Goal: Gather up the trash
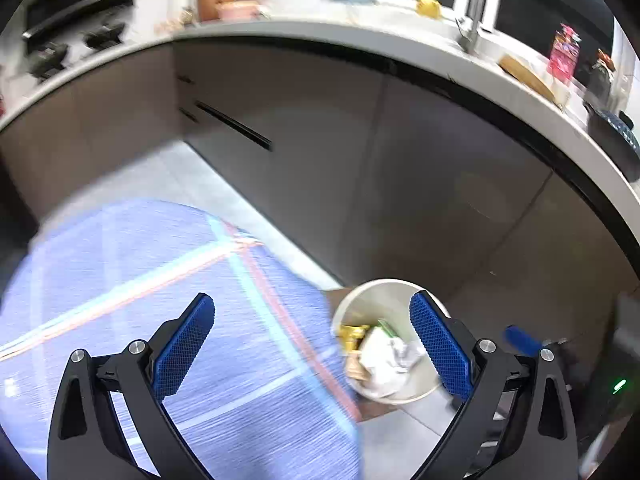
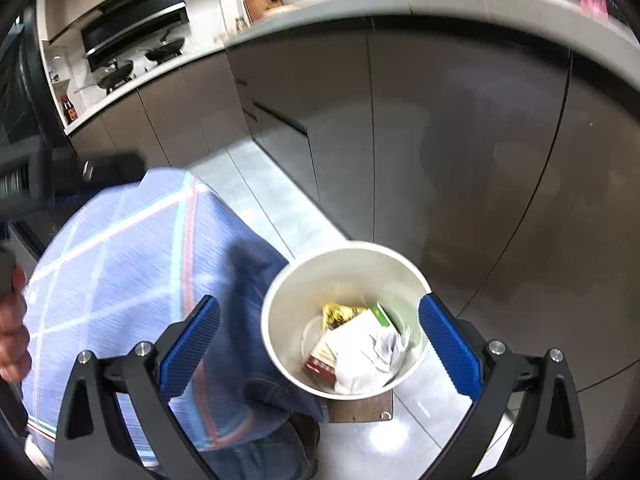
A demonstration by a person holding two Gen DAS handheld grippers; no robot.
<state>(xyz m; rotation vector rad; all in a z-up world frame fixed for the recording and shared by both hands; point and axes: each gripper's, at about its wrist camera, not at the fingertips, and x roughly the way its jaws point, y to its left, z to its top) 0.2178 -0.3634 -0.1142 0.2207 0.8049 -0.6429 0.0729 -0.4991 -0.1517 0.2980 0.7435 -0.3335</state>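
Note:
A round white bin (image 2: pixel 280 280) stands on the floor beside a table draped in blue checked cloth (image 2: pixel 120 260). Inside the bin lie crumpled white paper (image 2: pixel 360 356), a gold wrapper (image 2: pixel 340 314), a green carton (image 2: pixel 380 314) and a red packet (image 2: pixel 320 364). My right gripper (image 2: pixel 320 304) hovers above the bin's mouth, open, with nothing between its blue pads (image 2: pixel 448 344). My left gripper (image 1: pixel 312 300) is open too and holds nothing. It hangs over the cloth's edge, with the bin (image 1: pixel 348 312) and its paper (image 1: pixel 384 360) at lower right.
Grey cabinet fronts (image 1: pixel 400 160) run behind the bin under a pale countertop (image 1: pixel 360 36) with a tap (image 1: pixel 474 8). Pans sit on a hob (image 2: pixel 120 72) at far left. A brown board (image 2: pixel 360 408) lies under the bin. A hand (image 2: pixel 12 332) shows at the left edge.

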